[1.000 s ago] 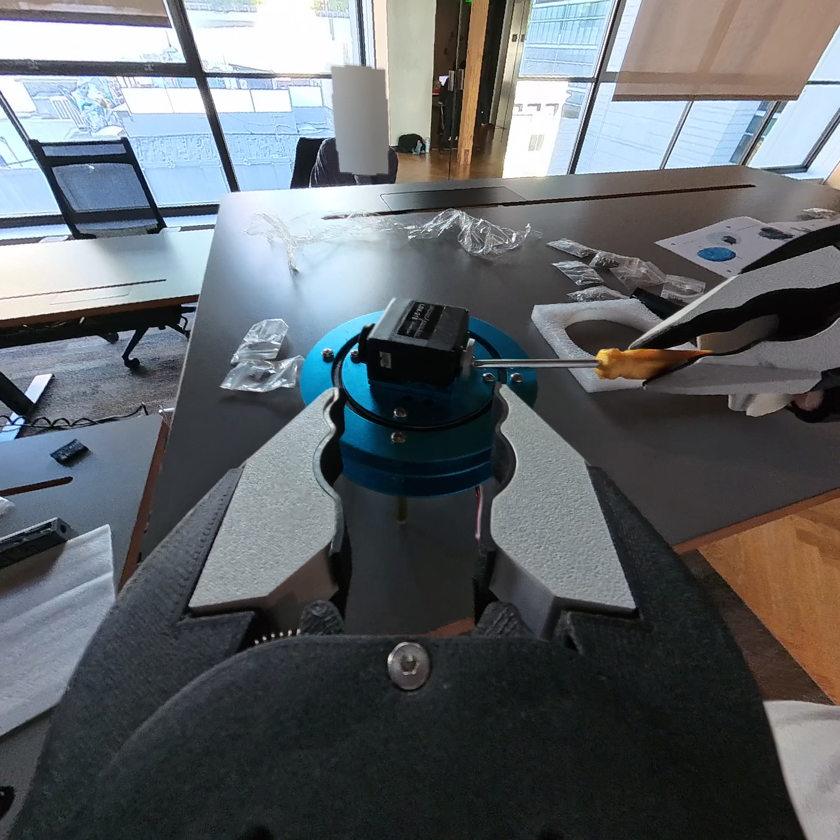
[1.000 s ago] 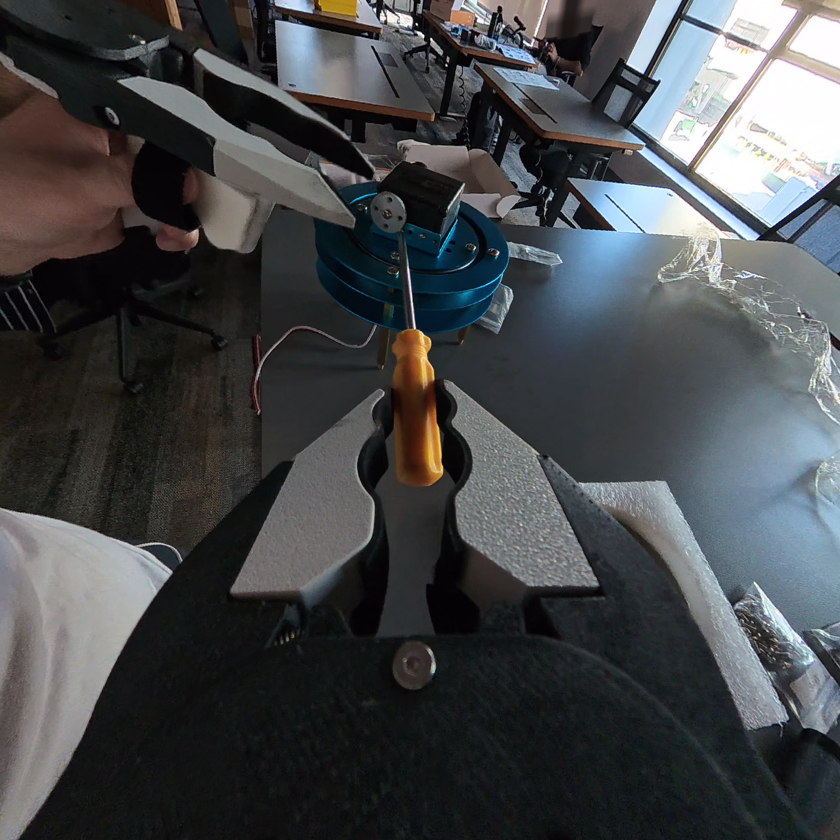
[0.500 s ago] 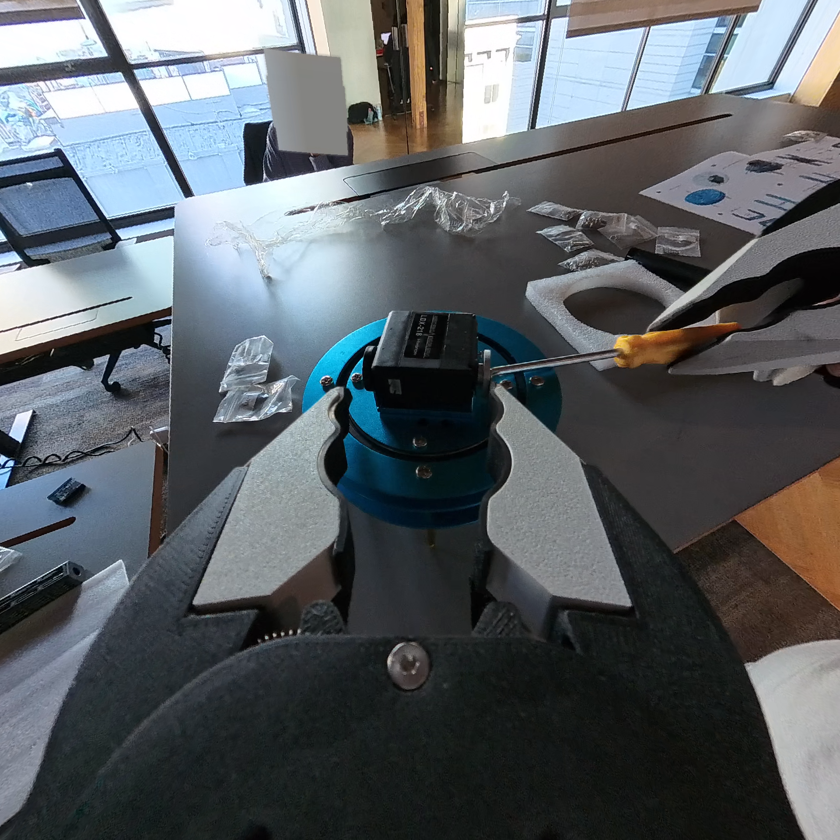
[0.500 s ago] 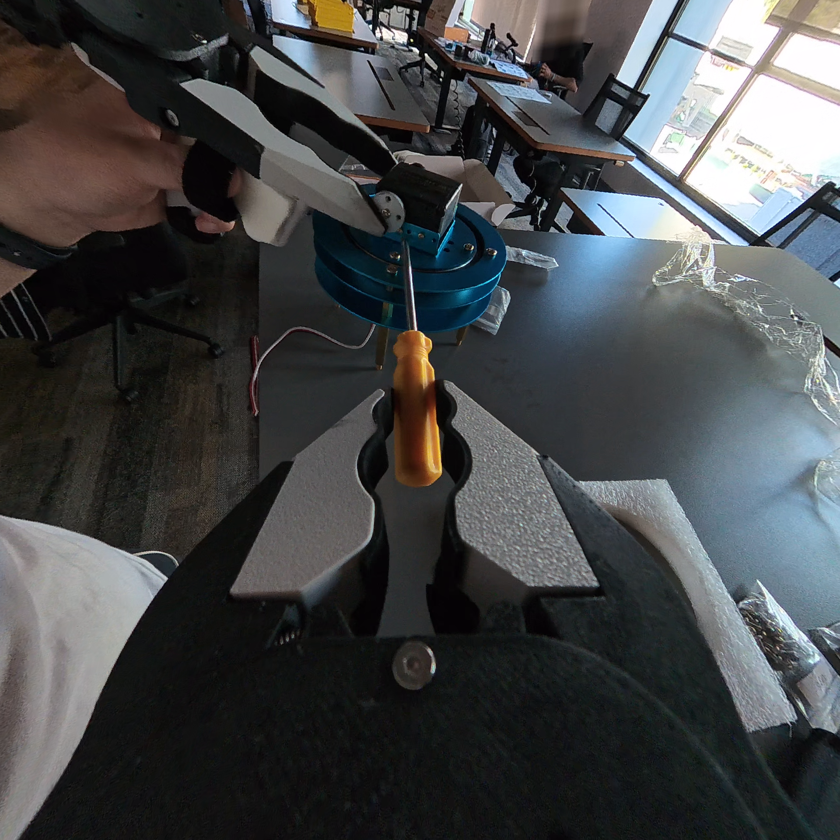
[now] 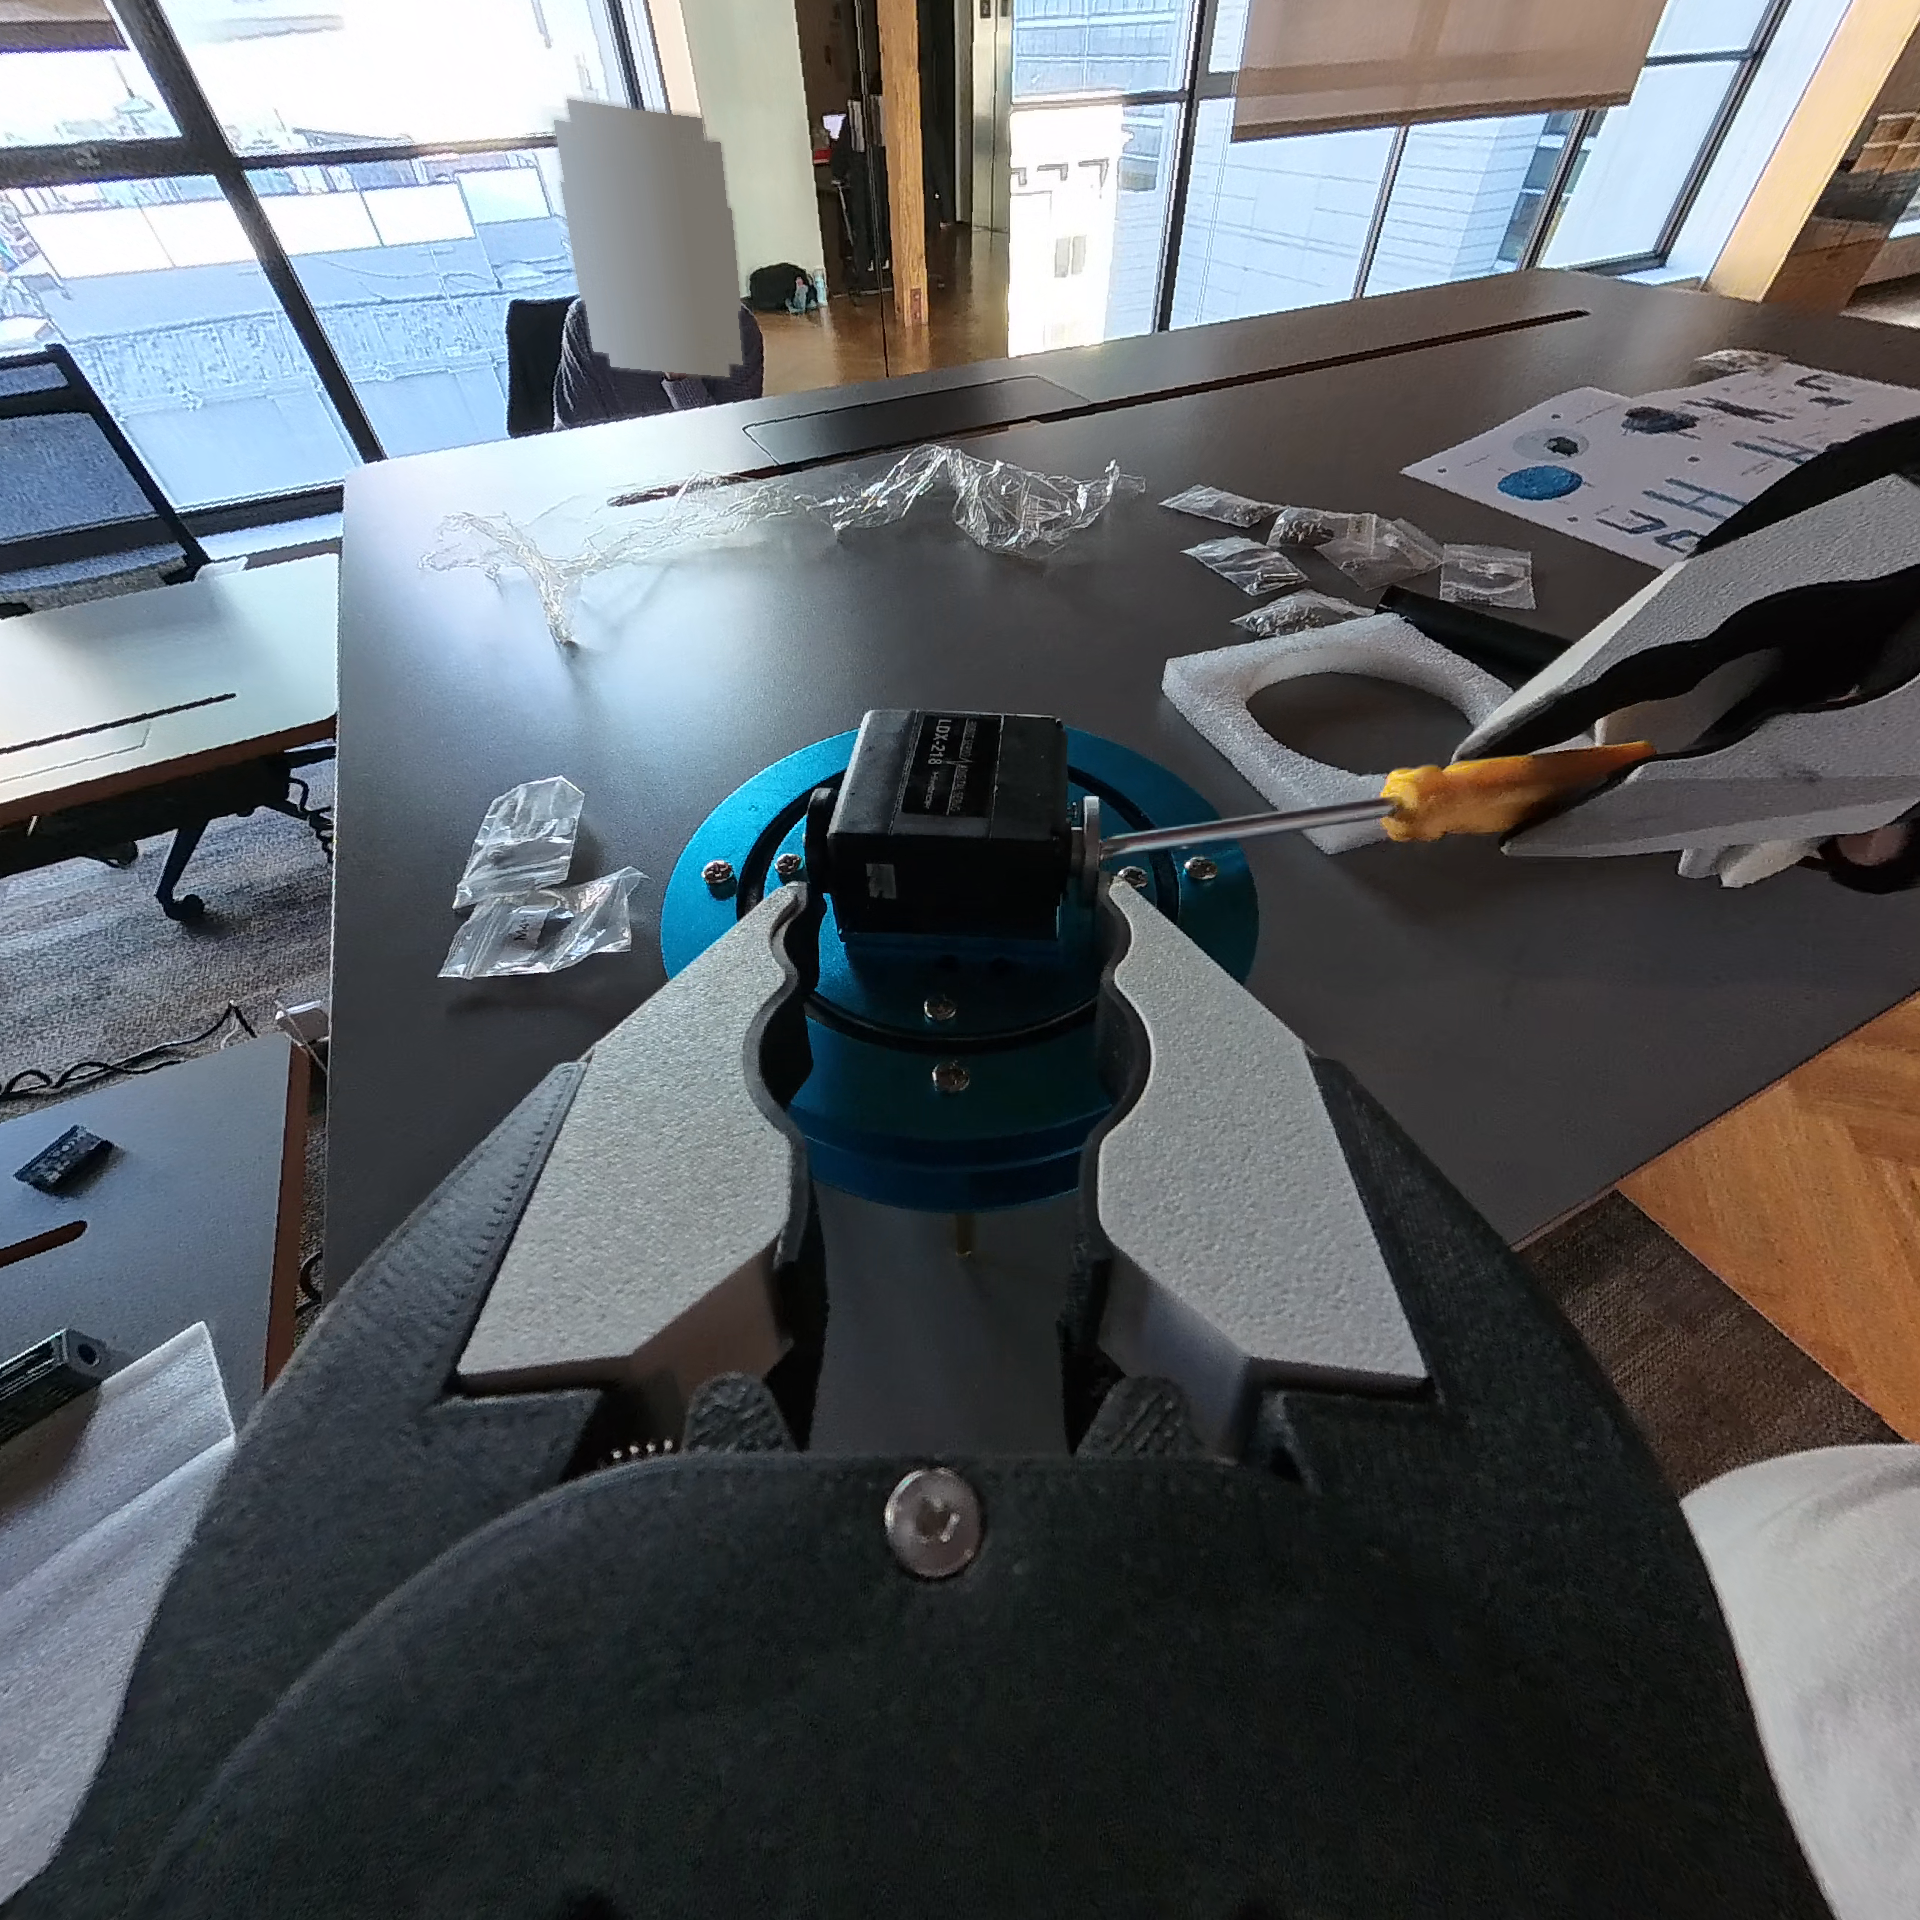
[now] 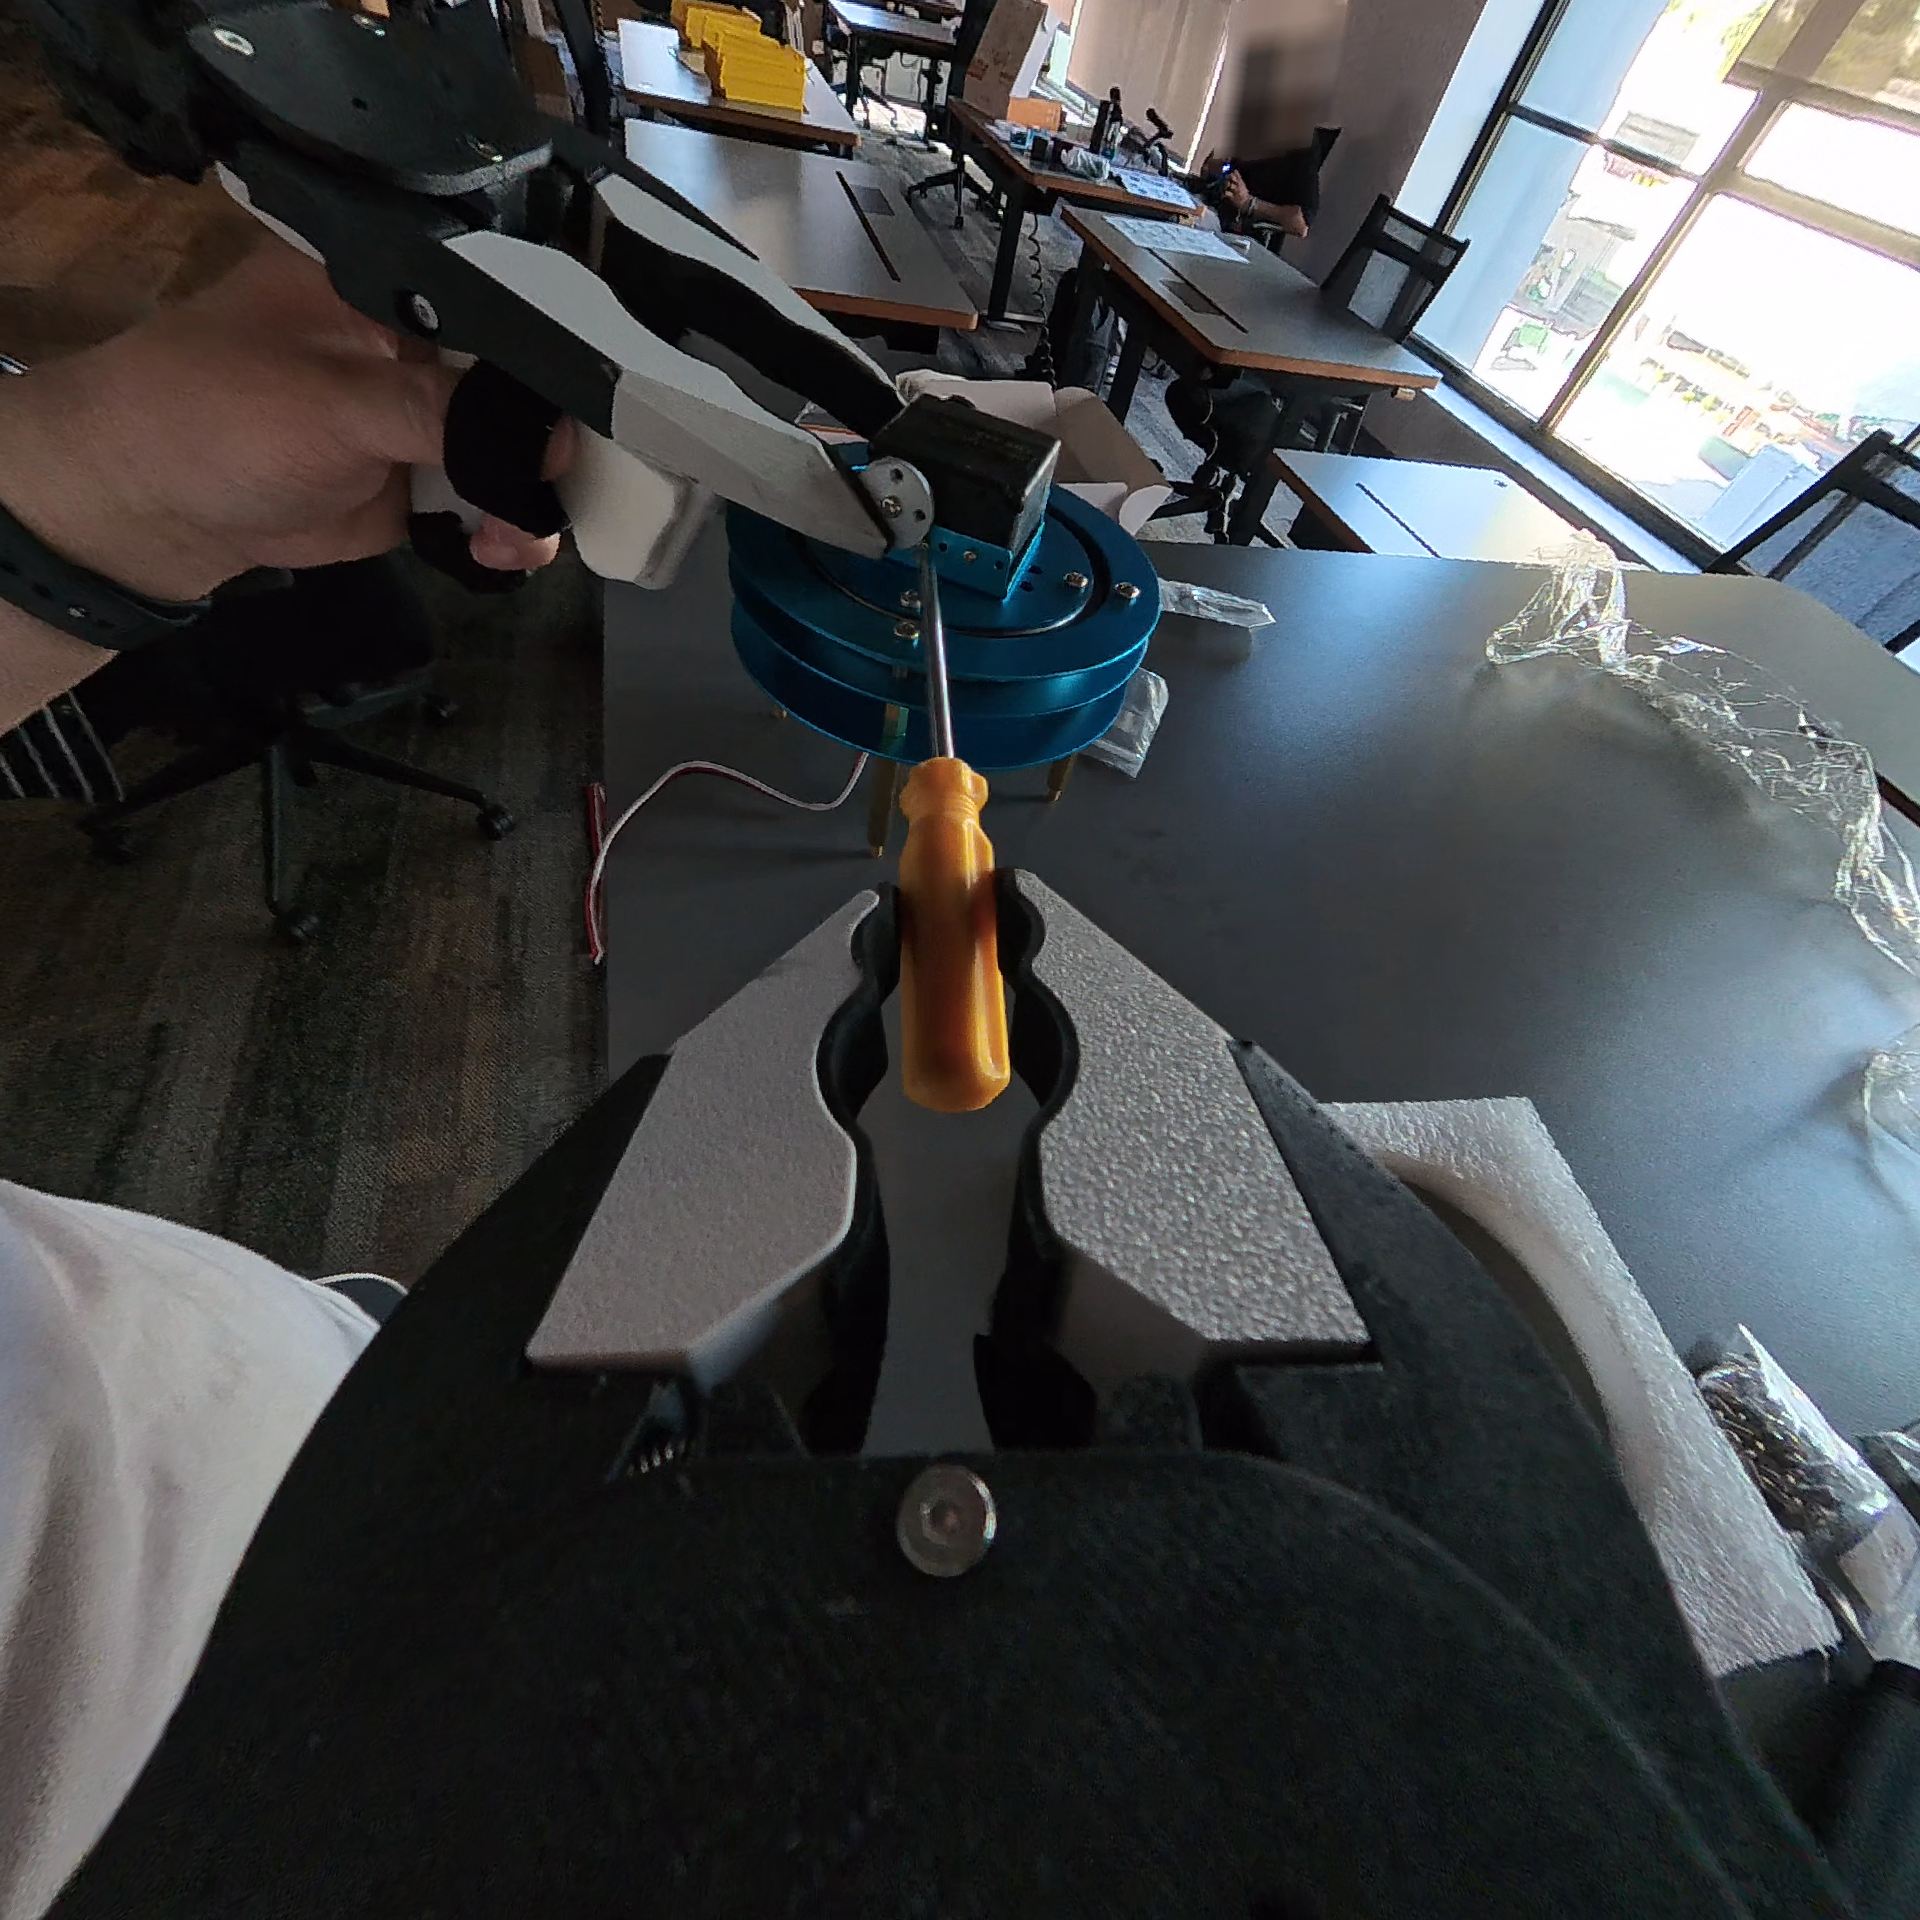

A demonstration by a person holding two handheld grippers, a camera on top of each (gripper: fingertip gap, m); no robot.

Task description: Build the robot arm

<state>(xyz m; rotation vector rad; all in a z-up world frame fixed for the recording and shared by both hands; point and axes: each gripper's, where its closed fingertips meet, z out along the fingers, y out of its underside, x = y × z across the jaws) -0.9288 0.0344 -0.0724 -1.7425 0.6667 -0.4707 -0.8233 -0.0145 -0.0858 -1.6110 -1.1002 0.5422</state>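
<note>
A black servo block [image 5: 951,810] stands on a round blue metal base [image 5: 935,1132] on the dark table [image 5: 727,665]. My left gripper [image 5: 951,894] is open, its two fingers on either side of the servo's lower part, above the base. In the right wrist view the left gripper's near finger [image 6: 790,478] lies against the silver disc [image 6: 899,499] on the servo's [image 6: 977,468] side. My right gripper [image 6: 940,894] is shut on an orange-handled screwdriver [image 6: 951,935]. Its thin shaft reaches to the silver disc, over the blue base [image 6: 935,675]. The screwdriver also shows in the left wrist view [image 5: 1496,790].
A white foam frame [image 5: 1340,717] lies right of the base. Small plastic bags [image 5: 530,883] lie to its left, crumpled clear wrap [image 5: 966,499] and hardware bags [image 5: 1351,551] farther back, a printed sheet [image 5: 1662,457] at far right. A red-white wire [image 6: 707,790] hangs off the table edge.
My left gripper has moved forward over the blue base, so its fingers now flank the servo. The screwdriver has stayed pointed at the silver disc.
</note>
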